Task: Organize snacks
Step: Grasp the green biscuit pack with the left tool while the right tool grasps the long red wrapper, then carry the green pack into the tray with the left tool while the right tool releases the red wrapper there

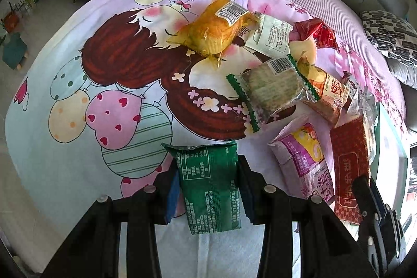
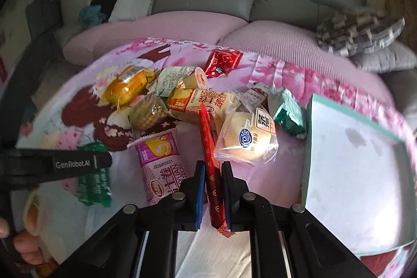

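Green foil packet (image 1: 209,184) sits clamped between the blue pads of your left gripper (image 1: 208,186), above the cartoon-printed bedsheet (image 1: 78,95). Your right gripper (image 2: 213,189) has its jaws nearly together, pinching a thin red sachet (image 2: 212,173) edge-on, in front of the crinkly snack pile (image 2: 187,100) and beside the white tray (image 2: 351,173).
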The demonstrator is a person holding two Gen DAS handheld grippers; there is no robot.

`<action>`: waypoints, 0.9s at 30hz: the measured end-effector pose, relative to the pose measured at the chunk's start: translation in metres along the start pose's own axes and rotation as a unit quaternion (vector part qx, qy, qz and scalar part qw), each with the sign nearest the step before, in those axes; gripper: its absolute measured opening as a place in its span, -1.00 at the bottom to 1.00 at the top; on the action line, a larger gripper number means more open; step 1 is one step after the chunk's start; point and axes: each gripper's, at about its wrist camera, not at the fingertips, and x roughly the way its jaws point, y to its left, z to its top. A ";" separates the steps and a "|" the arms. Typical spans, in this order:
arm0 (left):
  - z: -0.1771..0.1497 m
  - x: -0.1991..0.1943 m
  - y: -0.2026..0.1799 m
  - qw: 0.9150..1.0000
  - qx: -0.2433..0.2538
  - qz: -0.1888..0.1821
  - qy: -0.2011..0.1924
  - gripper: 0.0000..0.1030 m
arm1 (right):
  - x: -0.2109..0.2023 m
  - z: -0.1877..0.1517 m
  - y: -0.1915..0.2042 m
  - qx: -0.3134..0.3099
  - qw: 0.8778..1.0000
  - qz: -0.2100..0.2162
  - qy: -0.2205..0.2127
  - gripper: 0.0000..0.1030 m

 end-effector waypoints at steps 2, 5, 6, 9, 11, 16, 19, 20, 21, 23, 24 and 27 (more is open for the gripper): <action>0.001 -0.001 0.001 1.000 -0.001 -0.003 0.000 -0.18 | -0.002 0.000 -0.010 0.030 0.999 0.019 0.004 -0.75; 0.002 -0.001 0.004 1.000 -0.003 -0.009 0.001 -0.18 | -0.003 -0.003 -0.023 0.073 0.996 0.057 0.010 -0.75; 0.002 -0.001 0.004 1.000 -0.004 -0.010 0.001 -0.18 | -0.002 -0.003 -0.023 0.074 0.995 0.059 0.013 -0.75; 0.001 -0.002 0.005 1.000 -0.004 -0.012 0.002 -0.18 | 0.007 -0.007 -0.021 0.071 0.996 0.050 0.032 -0.75; 0.001 -0.002 0.004 1.000 -0.003 -0.014 0.002 -0.18 | 0.008 -0.006 -0.019 0.065 0.996 0.052 0.031 -0.75; 0.001 -0.001 0.003 1.000 -0.002 -0.013 0.004 -0.18 | 0.015 -0.007 -0.017 0.056 0.996 0.051 0.037 -0.70; 0.001 0.000 0.003 1.000 -0.001 -0.012 0.005 -0.18 | 0.021 -0.011 -0.018 0.054 0.996 0.040 0.053 -0.68; 0.001 0.000 0.002 1.000 0.000 -0.012 0.005 -0.18 | 0.023 -0.011 -0.018 0.054 0.996 0.039 0.055 -0.68; 0.002 0.000 0.002 1.000 0.001 -0.011 0.005 -0.18 | 0.023 -0.011 -0.018 0.054 0.996 0.039 0.054 -0.68; 0.001 0.002 0.001 1.000 0.004 -0.011 0.007 -0.18 | 0.022 -0.011 -0.018 0.050 0.997 0.035 0.054 -0.70; 0.001 0.002 0.000 1.000 0.005 -0.010 0.008 -0.18 | 0.022 -0.011 -0.017 0.048 0.997 0.033 0.054 -0.73; 0.001 0.002 0.000 1.000 0.005 -0.011 0.006 -0.18 | 0.017 -0.009 -0.016 0.048 0.997 0.033 0.045 -0.75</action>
